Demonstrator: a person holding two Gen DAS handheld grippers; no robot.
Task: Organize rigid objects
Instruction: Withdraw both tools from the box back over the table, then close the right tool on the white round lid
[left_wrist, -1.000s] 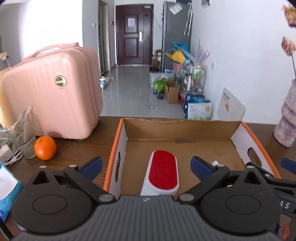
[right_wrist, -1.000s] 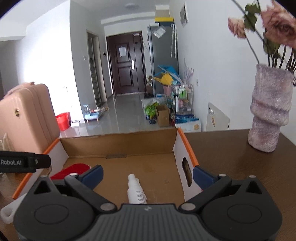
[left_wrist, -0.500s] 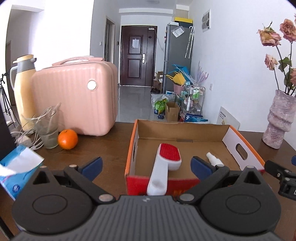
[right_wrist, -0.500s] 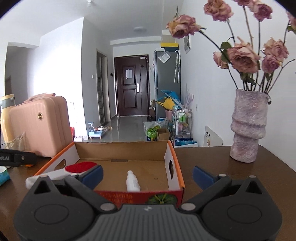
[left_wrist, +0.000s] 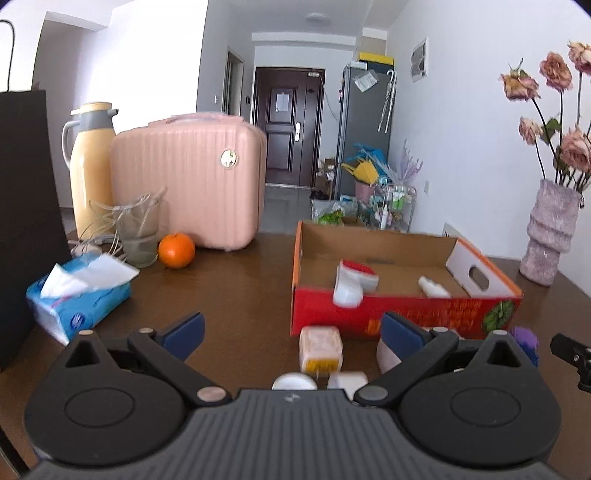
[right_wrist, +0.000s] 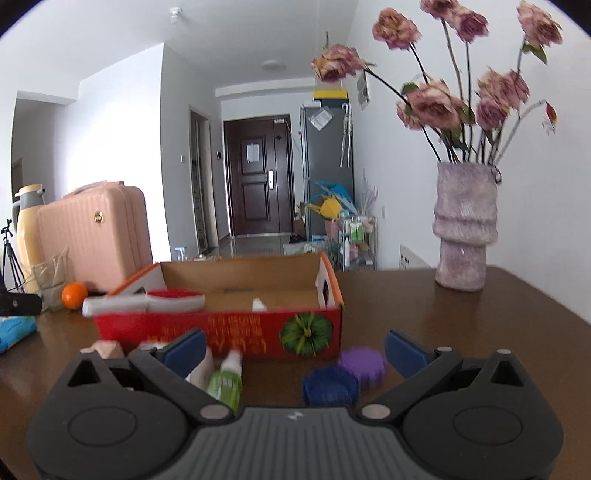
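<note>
A red cardboard box stands on the brown table. In it lie a red-and-white lint brush, its handle over the front wall, and a small white bottle. In front of the box lie a peach-capped jar, a white lid, a green bottle, a blue ridged lid and a purple ridged lid. My left gripper is open and empty above the jar. My right gripper is open and empty above the lids.
A pink suitcase, a yellow thermos, a glass, an orange and a blue tissue pack stand at the left. A black bag is at the far left. A flower vase stands at the right.
Both grippers have pulled back and up from the box. The front wall of the box and the loose items in front of it have come into view.
</note>
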